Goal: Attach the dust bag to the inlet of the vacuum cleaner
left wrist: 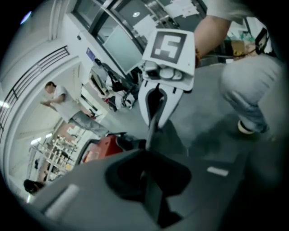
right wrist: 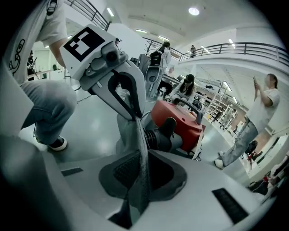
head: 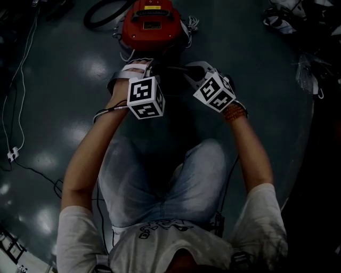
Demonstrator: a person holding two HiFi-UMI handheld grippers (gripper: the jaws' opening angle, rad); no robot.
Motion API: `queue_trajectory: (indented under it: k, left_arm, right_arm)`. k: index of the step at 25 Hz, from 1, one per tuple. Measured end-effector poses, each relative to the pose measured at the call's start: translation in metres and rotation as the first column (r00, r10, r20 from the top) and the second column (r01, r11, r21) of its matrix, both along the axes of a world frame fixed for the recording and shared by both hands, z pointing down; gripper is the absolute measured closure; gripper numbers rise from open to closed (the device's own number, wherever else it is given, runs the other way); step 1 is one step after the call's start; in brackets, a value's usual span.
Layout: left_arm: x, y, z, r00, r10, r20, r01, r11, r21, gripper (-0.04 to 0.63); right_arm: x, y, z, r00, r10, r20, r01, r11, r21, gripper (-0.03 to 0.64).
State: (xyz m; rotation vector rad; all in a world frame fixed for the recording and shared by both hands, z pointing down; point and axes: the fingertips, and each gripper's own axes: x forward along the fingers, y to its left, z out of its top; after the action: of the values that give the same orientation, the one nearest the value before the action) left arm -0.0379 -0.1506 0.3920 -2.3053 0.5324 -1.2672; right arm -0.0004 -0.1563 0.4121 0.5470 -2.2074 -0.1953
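Observation:
The red vacuum cleaner (head: 149, 24) stands on the dark floor just beyond my two grippers. Between them hangs the grey fabric dust bag (right wrist: 134, 135), stretched edge-on. My left gripper (head: 153, 74) is shut on one edge of the bag (left wrist: 153, 131), and my right gripper (head: 193, 73) is shut on the opposite edge. The two grippers face each other closely. In the right gripper view the vacuum (right wrist: 183, 119) shows a black ribbed inlet (right wrist: 158, 135) right behind the bag. The left gripper view shows the vacuum's red body (left wrist: 100, 149) beyond the bag.
A black hose (head: 101, 13) coils left of the vacuum. Thin cables (head: 16, 90) run over the floor at the left, and clutter (head: 311, 64) lies at the right. The holder's knees (head: 160, 176) are below the grippers. People (right wrist: 253, 122) stand farther off.

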Motion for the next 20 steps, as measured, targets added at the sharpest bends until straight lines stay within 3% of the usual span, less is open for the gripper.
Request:
queue_trajectory:
  k: [6, 14, 20]
  left_arm:
    - [-0.008, 0.000, 0.009, 1.000, -0.021, -0.015, 0.022, 1.000, 0.009, 0.560]
    - [0.000, -0.005, -0.006, 1.000, -0.007, -0.023, 0.008, 1.000, 0.031, 0.557]
    - [-0.012, -0.008, 0.003, 0.996, -0.052, -0.069, 0.053, 0.998, 0.017, 0.563]
  right_arm:
    - [-0.006, -0.003, -0.008, 0.999, -0.019, -0.045, 0.022, 0.997, 0.073, 0.578]
    - [0.002, -0.001, -0.002, 0.999, 0.041, 0.027, -0.042, 0.998, 0.041, 0.578]
    - [-0.007, -0.008, -0.011, 1.000, 0.026, -0.013, -0.025, 0.993, 0.112, 0.577]
